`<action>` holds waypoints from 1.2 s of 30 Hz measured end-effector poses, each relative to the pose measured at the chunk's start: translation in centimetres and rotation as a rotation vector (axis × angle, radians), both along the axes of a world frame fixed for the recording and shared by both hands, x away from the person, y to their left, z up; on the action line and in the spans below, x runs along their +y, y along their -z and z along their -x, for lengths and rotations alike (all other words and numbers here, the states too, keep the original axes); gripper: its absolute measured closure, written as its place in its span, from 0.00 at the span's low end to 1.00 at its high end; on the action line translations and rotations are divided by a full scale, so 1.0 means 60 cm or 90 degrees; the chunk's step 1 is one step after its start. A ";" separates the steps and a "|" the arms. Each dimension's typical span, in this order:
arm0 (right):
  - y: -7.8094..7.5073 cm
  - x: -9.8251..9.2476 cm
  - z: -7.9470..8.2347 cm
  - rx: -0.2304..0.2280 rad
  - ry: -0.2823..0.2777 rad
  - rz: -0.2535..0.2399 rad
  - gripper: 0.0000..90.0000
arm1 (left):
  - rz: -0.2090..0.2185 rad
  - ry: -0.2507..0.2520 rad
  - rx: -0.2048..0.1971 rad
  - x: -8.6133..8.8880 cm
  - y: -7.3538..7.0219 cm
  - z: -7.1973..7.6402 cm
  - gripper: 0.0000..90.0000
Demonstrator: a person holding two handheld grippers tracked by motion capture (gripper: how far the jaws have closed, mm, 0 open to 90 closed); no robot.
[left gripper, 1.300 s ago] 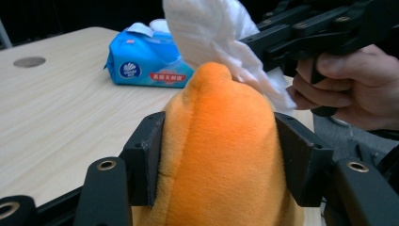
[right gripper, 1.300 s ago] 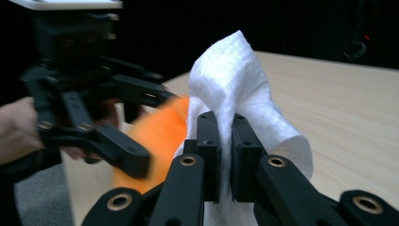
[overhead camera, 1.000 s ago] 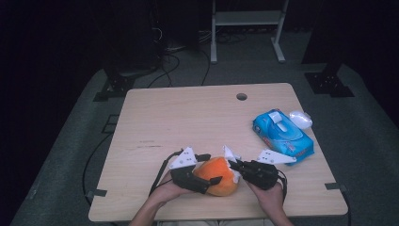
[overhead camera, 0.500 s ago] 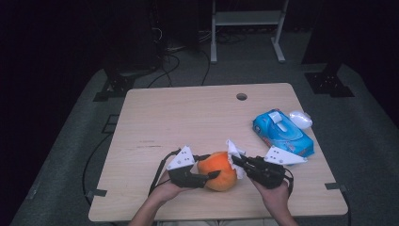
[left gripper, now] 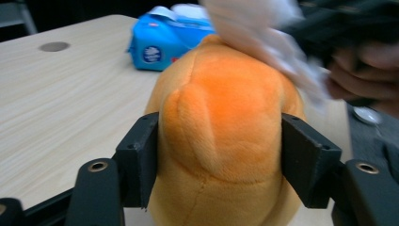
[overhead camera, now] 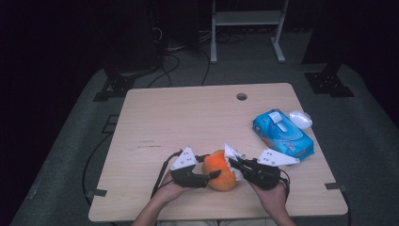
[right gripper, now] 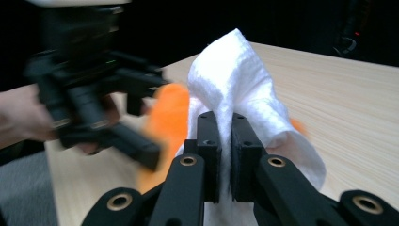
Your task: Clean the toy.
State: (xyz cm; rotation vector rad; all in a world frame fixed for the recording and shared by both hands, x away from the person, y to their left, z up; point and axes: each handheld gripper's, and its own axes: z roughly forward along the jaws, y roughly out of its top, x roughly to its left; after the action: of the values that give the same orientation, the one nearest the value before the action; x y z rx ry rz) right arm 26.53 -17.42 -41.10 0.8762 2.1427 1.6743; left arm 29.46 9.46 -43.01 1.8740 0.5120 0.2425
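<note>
Orange plush toy [left gripper: 221,136], one, clamped by left tool [overhead camera: 207,176], jaws just reopened slightly. Right tool [right gripper: 225,141] pinches one white wipe [right gripper: 235,80]. One blue wipe pack [overhead camera: 283,134] on counter [overhead camera: 188,117].

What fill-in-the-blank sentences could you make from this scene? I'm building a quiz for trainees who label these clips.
1. The left tool is closed on an ____ plush toy.
2. The right tool pinches a white ____ that lies against the toy.
3. The pack of wipes near the table's right edge is ____ in colour.
4. A small round ____ sits in the tabletop near its far edge.

Missing words: orange; wipe; blue; hole
</note>
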 end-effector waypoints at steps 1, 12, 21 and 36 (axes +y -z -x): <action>-0.003 0.007 0.004 -0.007 -0.010 0.012 0.93 | 0.005 -0.004 0.008 0.002 0.000 -0.003 0.40; -0.001 0.005 0.002 -0.007 -0.002 0.019 0.92 | -0.005 0.009 -0.001 -0.012 0.007 0.006 0.36; 0.006 -0.019 -0.013 0.007 0.026 0.029 0.92 | 0.071 0.068 0.053 -0.001 0.005 0.001 0.27; -0.011 0.011 0.008 0.004 -0.043 0.005 0.92 | -0.033 -0.023 -0.060 -0.022 0.003 0.015 0.41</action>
State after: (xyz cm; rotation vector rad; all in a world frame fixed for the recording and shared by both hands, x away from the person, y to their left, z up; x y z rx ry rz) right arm 26.07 -16.76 -40.42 0.8158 2.2047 1.6966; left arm 28.53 8.16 -43.17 1.8949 0.4783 0.3696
